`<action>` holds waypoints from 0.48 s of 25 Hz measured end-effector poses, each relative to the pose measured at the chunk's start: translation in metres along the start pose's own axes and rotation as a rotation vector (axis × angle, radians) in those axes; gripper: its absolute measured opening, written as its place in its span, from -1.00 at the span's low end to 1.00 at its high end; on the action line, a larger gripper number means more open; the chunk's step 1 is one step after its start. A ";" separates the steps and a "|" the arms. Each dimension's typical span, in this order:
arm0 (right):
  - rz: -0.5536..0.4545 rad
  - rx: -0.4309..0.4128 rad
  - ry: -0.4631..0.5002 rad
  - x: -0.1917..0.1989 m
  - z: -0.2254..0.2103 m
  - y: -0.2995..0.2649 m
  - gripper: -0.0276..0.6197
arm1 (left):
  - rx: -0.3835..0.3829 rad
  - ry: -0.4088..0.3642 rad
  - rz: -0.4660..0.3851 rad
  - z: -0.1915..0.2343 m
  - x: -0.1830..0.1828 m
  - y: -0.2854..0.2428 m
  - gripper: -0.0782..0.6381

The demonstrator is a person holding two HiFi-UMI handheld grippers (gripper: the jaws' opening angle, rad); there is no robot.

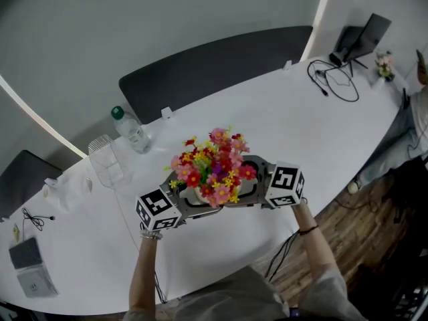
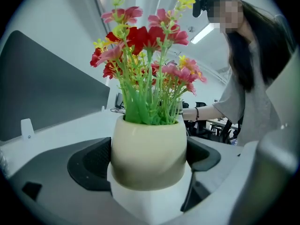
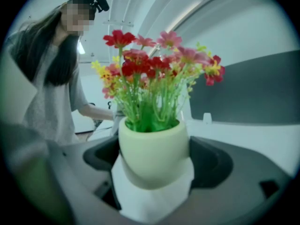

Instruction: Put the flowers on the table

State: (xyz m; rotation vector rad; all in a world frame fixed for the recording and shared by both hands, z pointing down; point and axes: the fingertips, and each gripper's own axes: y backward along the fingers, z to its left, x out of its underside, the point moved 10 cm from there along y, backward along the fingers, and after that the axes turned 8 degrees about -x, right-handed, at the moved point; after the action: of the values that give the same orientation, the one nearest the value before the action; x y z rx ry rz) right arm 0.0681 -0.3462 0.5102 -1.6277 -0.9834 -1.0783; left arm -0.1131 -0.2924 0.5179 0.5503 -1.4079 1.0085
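Cream pot (image 2: 149, 146) of flowers (image 1: 214, 166), upright at frame centre, is pinched by left gripper (image 1: 189, 199) and right gripper (image 1: 253, 182) above table (image 1: 301, 126).

Soft, even overhead light, with a ceiling strip (image 2: 202, 33) glaring in the left gripper view, leaves the white table (image 1: 334, 132) bright and almost shadowless. The head view bows the table's edge, and both gripper views curve into black, vignetted rims. The flowers (image 2: 145, 55) look crisp in the left gripper view but hazier in the right gripper view, where the near foreground is blurred.
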 end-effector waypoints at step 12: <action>0.022 0.012 0.020 0.023 -0.013 -0.007 0.50 | 0.002 -0.016 0.012 0.012 0.025 -0.011 0.54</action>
State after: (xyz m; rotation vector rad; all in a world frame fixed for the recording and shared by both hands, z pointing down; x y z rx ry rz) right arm 0.0662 -0.3537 0.5364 -1.6117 -0.9553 -1.0695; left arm -0.1138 -0.3017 0.5458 0.5537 -1.4262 1.0175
